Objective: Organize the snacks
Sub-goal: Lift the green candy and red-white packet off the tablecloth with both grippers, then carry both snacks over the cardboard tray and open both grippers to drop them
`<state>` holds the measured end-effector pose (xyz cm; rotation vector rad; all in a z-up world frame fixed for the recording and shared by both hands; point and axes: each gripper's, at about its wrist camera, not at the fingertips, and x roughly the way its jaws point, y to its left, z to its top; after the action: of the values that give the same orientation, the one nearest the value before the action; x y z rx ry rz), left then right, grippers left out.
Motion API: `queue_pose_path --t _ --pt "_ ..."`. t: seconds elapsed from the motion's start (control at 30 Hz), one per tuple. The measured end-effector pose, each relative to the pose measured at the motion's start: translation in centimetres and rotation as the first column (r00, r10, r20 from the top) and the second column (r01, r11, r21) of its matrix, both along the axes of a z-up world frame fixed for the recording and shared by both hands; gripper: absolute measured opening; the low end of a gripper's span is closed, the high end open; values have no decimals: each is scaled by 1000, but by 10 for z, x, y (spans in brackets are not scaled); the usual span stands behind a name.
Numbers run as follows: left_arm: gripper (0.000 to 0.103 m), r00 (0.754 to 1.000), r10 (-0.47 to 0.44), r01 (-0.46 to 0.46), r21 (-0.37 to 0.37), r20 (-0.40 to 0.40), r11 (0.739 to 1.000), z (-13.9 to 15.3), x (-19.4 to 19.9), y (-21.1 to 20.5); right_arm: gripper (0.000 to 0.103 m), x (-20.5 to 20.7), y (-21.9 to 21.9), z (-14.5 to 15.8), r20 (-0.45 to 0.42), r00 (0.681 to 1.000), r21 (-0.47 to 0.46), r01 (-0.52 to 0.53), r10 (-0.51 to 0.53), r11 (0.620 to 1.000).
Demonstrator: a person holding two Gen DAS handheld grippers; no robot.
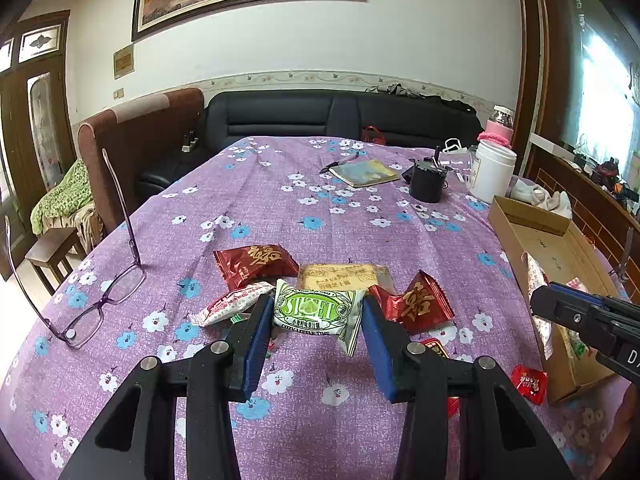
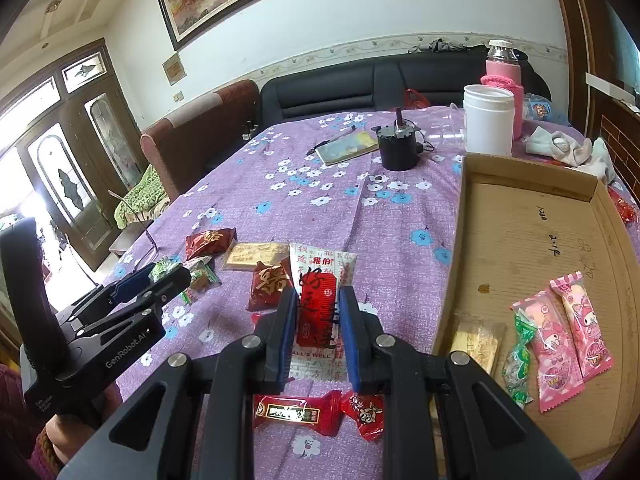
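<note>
Living-room desk under a purple flowered cloth (image 1: 360, 208), sofa behind. The cardboard box (image 2: 528, 216) at the right already has several snacks in it; a cluster of packets lies loose on the cloth, so I judge the sorting partly done. My left gripper (image 1: 316, 320), tilted downward, has its fingers closed on a green-and-white packet (image 1: 316, 314). My right gripper (image 2: 318, 320), pitched likewise, pinches a white-and-red packet (image 2: 320, 300) beside the box.

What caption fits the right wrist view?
Right gripper holding a red-and-white snack packet beside the cardboard box, left gripper gripping a green packet.
</note>
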<state>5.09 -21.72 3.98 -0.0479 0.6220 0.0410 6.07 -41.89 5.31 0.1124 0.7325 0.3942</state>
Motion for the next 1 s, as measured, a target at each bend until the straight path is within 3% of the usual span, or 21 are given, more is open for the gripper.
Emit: queue_pose_path --t 0.13,0.2,0.27,0.47,0.67,0.83,1.0 --pt "47 998 -63 64 -145 11 987 6 -3 13 21 1 -3 1 -3 1000 7 9 -9 1000" --pt "47 995 -102 104 -247 22 963 9 -4 23 21 1 -6 2 0 1000 10 15 -15 1000" --pt "47 994 -102 106 -276 30 955 11 -4 27 21 1 -10 4 3 1000 15 25 -25 1000" --pt "47 994 -104 107 -247 25 963 12 -3 19 21 12 -39 9 -4 995 45 100 -99 994" --pt "47 992 -127 129 -187 22 974 10 -3 1 21 31 -109 4 -70 958 95 282 -277 955" --pt "47 978 -209 202 -186 -18 961 17 -2 -37 21 44 -165 -11 -168 913 122 393 -371 912" --pt "47 935 -351 337 -178 -55 924 29 4 -109 21 51 -189 -21 -207 881 99 452 -426 886"
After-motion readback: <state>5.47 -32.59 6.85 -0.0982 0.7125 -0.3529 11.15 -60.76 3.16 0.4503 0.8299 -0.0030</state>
